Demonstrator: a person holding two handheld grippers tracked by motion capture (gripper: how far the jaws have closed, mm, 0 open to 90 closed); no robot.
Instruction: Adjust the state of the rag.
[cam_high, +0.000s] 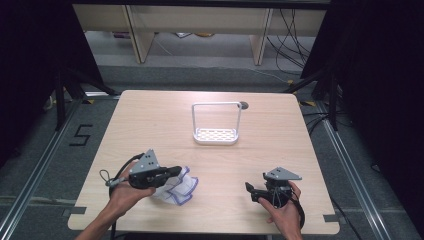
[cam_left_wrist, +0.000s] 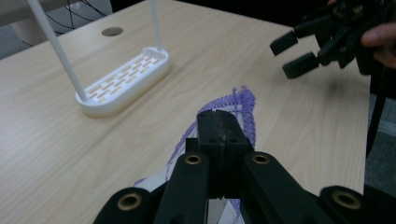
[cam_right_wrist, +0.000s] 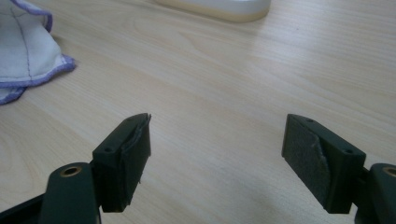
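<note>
A white cloth with purple stitched edges lies crumpled near the table's front left. My left gripper is shut on it. In the left gripper view the two jaws press flat together, and the cloth's purple hem sticks out past their tips. My right gripper rests at the front right, held by a hand, with its jaws wide apart. Between its pads is only bare wood. The cloth lies farther off at the upper left of the right gripper view.
A white slotted drying rack with a tall wire hoop stands at the table's middle back, also seen as the rack. A round cable hole sits behind it. The other gripper shows at the upper right of the left gripper view.
</note>
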